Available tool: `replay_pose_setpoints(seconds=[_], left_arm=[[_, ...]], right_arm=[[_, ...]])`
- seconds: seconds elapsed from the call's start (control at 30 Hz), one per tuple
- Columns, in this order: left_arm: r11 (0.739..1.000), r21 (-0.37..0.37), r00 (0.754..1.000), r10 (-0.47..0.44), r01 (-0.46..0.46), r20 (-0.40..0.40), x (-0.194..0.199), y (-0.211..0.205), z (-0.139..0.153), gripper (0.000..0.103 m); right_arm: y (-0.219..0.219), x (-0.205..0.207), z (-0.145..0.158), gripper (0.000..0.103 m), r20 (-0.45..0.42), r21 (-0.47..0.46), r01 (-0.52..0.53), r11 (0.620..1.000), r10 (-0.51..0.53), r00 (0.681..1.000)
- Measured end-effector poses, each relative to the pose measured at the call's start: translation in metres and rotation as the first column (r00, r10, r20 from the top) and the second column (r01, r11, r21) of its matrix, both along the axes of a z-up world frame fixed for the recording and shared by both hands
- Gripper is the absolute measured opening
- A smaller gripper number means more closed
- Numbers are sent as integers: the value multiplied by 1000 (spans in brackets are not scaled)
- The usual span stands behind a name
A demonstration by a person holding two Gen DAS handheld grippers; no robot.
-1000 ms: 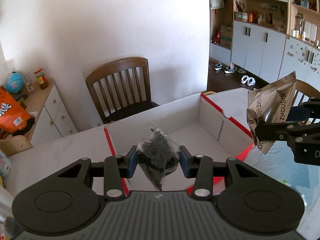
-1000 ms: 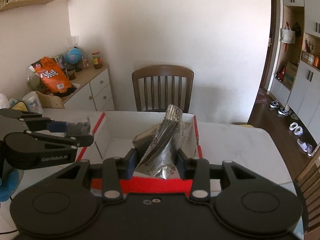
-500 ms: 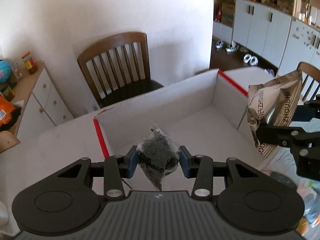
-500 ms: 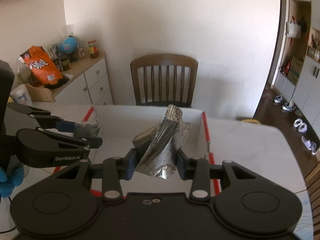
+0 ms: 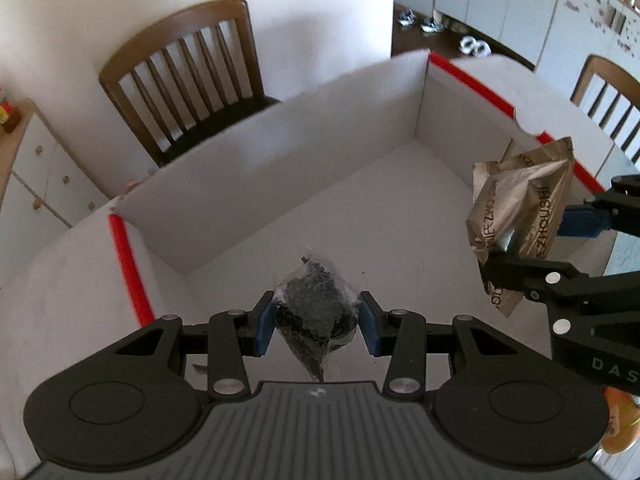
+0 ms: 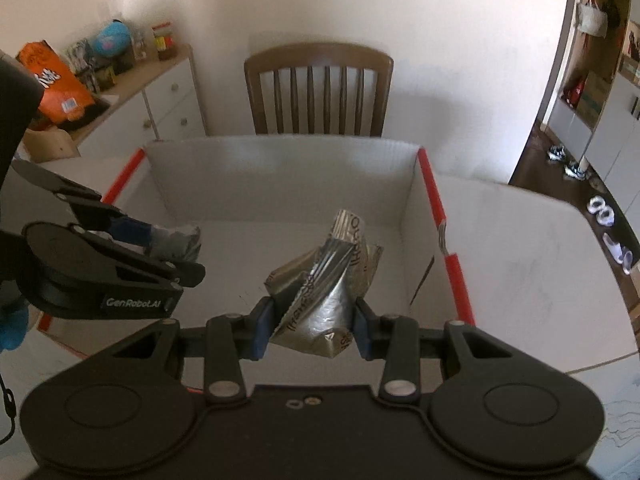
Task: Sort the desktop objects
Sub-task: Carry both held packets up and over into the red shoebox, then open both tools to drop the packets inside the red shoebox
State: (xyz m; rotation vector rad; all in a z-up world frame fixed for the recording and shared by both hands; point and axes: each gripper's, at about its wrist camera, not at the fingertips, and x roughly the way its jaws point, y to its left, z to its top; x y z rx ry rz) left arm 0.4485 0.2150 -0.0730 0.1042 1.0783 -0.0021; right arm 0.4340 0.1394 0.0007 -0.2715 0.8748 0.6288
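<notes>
The small clear packet of dark dried bits (image 5: 316, 312) hangs pinched between the blue pads of the left gripper (image 5: 317, 322), its tail dangling below the fingers. It is held by its middle, probably because the film is slack and a grip at an edge would let the contents sag or slip. It hovers over the near part of the floor of the white box (image 5: 360, 216), not touching it.

The crumpled silver foil pouch (image 6: 324, 288) is clamped low down between the pads of the right gripper (image 6: 308, 326), so most of the pouch stands up and forward of the fingers, twisted. In the left wrist view the same pouch sits toward the box's right side, near the wall with the red edge strip (image 5: 472, 80). It too is clear of the floor.

Both grippers point steeply down into the 1 box, side by side and apart, so the 2 items look set to be dropped in separate spots without tangling. The jaws of each stand narrow, closed onto their item, not released.

The box looks empty inside, with nothing on the floor that is visible. It rests on a pale table (image 6: 520, 232), its far wall toward a wooden chair (image 6: 318, 88). My reading is that release comes next, once each item is low enough not to bounce.
</notes>
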Motion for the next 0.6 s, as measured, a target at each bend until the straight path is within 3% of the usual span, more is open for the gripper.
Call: replay_pose_setpoints(seconds=[0.6], left_arm=[[1000, -5, 985, -15, 14, -170, 19, 0, -35, 43]], right_arm=[[16, 17, -28, 40, -97, -85, -19, 996, 11, 995]])
